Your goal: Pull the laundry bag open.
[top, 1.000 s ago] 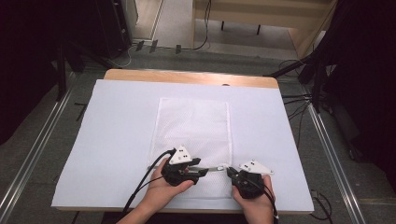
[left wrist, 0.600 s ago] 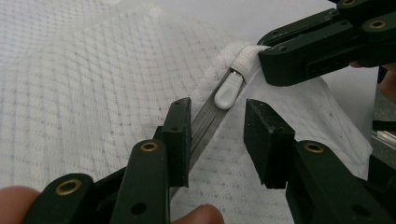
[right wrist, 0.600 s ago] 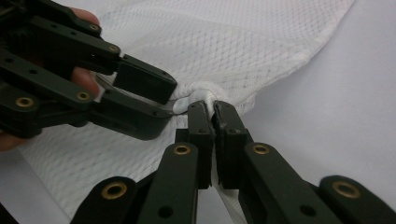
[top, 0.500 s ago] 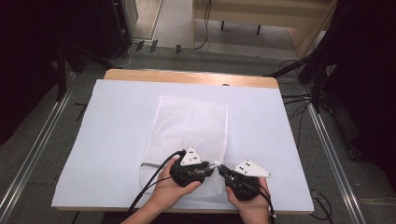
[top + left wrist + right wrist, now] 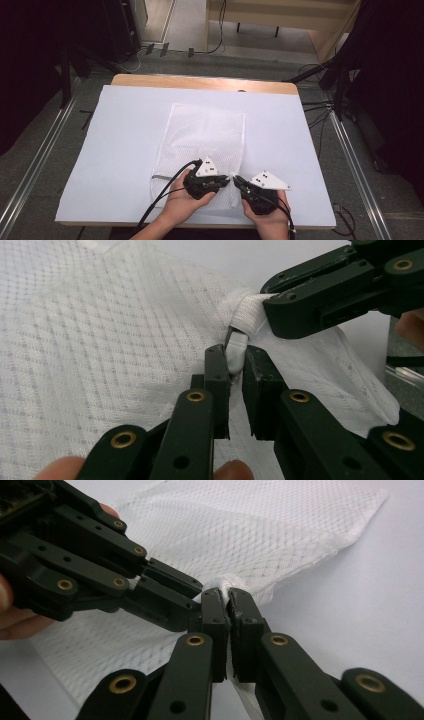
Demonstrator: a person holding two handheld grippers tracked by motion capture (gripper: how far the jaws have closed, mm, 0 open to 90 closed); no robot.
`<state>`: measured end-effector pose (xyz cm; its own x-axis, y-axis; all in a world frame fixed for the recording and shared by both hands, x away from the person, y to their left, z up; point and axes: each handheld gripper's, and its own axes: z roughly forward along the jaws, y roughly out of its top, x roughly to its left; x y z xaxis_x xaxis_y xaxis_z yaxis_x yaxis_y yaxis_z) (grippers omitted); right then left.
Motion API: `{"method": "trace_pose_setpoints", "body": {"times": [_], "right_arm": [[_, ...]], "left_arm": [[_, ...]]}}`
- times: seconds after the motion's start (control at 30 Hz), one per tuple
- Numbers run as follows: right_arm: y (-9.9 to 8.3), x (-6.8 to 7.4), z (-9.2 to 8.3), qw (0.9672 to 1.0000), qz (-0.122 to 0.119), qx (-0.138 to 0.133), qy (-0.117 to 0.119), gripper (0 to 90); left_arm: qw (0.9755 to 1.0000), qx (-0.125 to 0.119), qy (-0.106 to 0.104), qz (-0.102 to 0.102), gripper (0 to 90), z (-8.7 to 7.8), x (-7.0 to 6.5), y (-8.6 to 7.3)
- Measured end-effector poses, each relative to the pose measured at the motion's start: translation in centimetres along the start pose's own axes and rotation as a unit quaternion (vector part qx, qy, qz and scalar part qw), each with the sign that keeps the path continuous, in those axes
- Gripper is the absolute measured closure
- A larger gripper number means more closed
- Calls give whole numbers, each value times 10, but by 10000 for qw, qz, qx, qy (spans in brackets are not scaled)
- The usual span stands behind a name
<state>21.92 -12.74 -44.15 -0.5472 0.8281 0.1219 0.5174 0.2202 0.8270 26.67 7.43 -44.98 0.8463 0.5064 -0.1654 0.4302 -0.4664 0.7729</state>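
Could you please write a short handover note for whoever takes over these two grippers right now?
Left gripper: jaws have just been closing and now pinch the small white zipper pull.
Right gripper: shut on the white mesh laundry bag at its near edge, right beside the pull.
The bag lies flat on the white table cover, near end bunched up between the grippers.
Done: both grips set.
Left: probably drawing the zipper along; whether it is open or closed I cannot tell.
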Motion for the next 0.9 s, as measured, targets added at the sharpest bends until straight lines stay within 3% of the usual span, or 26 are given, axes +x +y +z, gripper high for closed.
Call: {"method": "trace_pose_setpoints", "body": {"times": [0.17, 0.5, 0.63, 0.7, 0.73, 0.8, 0.87, 0.9], "right_arm": [[1, 1, 0, 9998, -52, 30, -194, 880], [4, 7, -1, 9987, -254, 57, -429, 885], [6, 6, -2, 9989, -220, 52, -413, 887], [7, 5, -4, 9986, -173, 32, -491, 888], [7, 2, -6, 9979, -156, -19, -635, 888], [10, -10, -13, 9980, 134, -136, -602, 889], [11, -19, -17, 9983, 307, -227, -436, 888], [11, -21, -18, 9984, 350, -241, -378, 888]], "left_arm": [[9997, -96, -168, -137, 836, -5, 5, 1], [9999, -33, -98, 100, 871, -7, 4, 1], [9999, -43, -33, 154, 874, -9, 3, 1], [9993, 61, 283, 220, 900, -11, 6, -1], [9996, 43, 267, 96, 900, -13, 11, -3], [9995, -31, 214, -211, 900, -19, 22, -9], [9995, -57, 234, -203, 900, -22, 25, -10], [9996, -107, 101, -243, 900, -25, 25, -10]]}}
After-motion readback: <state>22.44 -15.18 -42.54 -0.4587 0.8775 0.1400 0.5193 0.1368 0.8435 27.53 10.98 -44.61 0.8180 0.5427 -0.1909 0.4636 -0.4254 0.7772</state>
